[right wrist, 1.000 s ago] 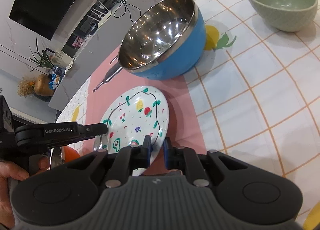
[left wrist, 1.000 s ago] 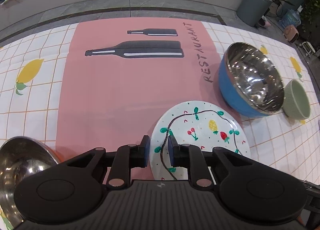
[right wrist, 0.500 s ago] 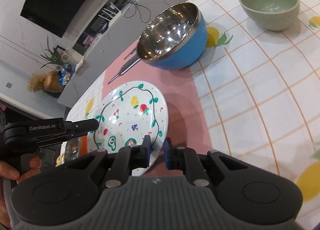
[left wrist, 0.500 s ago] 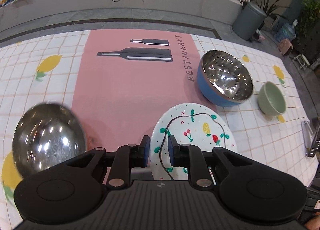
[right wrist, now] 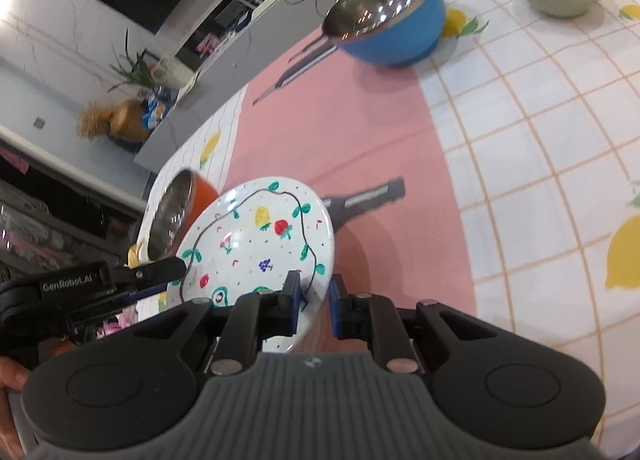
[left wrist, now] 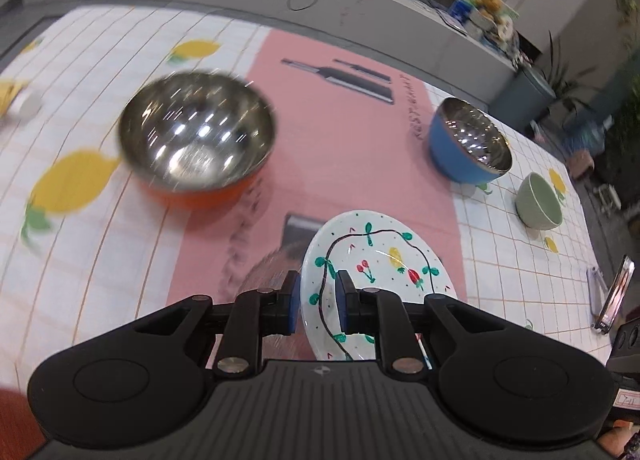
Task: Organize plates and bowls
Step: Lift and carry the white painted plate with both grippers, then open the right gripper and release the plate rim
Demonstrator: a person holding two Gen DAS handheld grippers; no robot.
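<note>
Painted plate [left wrist: 384, 260] was held in the air above the pink runner [left wrist: 340, 164], tilted, between both claws. From the left wrist camera, the left gripper [left wrist: 316, 302] had its blue pads nearly closed on the plate's near rim. From the right wrist camera, the right gripper [right wrist: 313, 304] had its pads narrowly apart around the opposite edge of the plate [right wrist: 256, 244]; one pad lay against the rim, but whether the other touched I could not tell. The plate carried nothing, only its painted fruits and vine.

Farther out, the orange bowl [left wrist: 198, 140] with a steel inside stood to the left, half on the runner and half on the checked tablecloth [left wrist: 120, 268], and it was empty. The blue bowl [left wrist: 468, 142], also steel inside, stood at the runner's right edge, and the small green bowl [left wrist: 538, 202] stood just beyond it; both were empty. Between the orange and blue bowls the runner lay open. Near the cloth's right edge, a phone [left wrist: 614, 292] stood on a holder.

Only the right wrist view showed the left gripper [right wrist: 176, 268] from the side, reaching the plate's far rim in front of the orange bowl [right wrist: 180, 212], and the plate's shadow on the runner. Only the left wrist view showed the phone.
</note>
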